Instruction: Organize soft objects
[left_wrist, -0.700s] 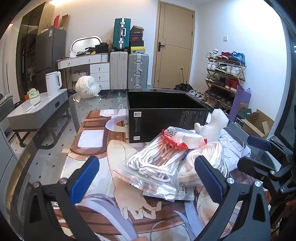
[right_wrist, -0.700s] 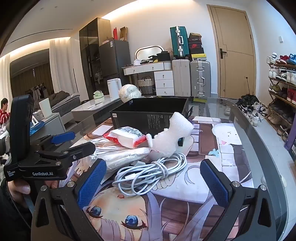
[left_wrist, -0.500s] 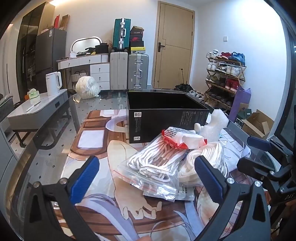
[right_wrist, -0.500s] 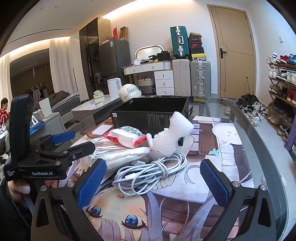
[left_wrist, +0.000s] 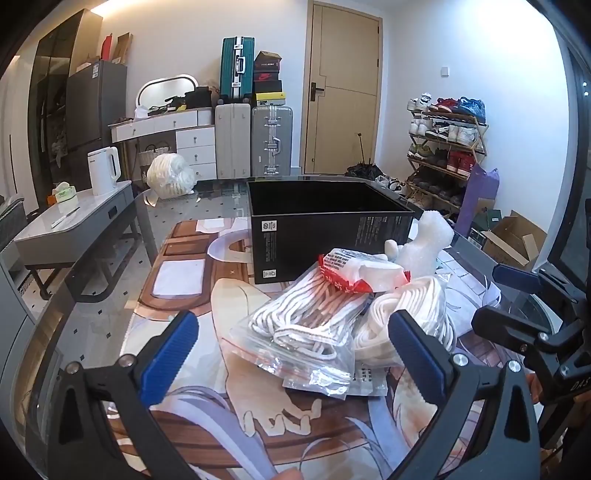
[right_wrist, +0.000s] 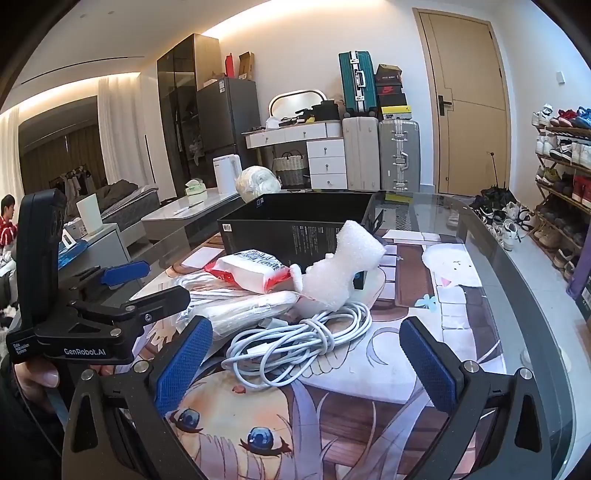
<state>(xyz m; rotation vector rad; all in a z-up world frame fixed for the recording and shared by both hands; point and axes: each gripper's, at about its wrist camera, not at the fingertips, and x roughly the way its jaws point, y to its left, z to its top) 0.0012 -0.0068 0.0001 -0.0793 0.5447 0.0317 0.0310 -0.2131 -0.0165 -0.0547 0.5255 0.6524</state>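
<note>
Nothing has shifted since the earlier frames. Both claws hang released over the surface (right_wrist: 517, 295): the left claw (left_wrist: 295, 350) just near of the bagged white rope (left_wrist: 306, 325), the right claw (right_wrist: 306, 354) near the coiled white cable (right_wrist: 295, 343). Farther off, the foam piece (right_wrist: 347, 269) leans against the black box (left_wrist: 325, 221). Bags overlap, hiding what lies beneath.

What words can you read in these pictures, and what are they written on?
"GenRobot.AI": on the left gripper body.
"Data Acquisition System": tiny, on the same body.
"DAS": cut off, on the right gripper body.
Black box labels, red-and-white packet print: too small to read.
</note>
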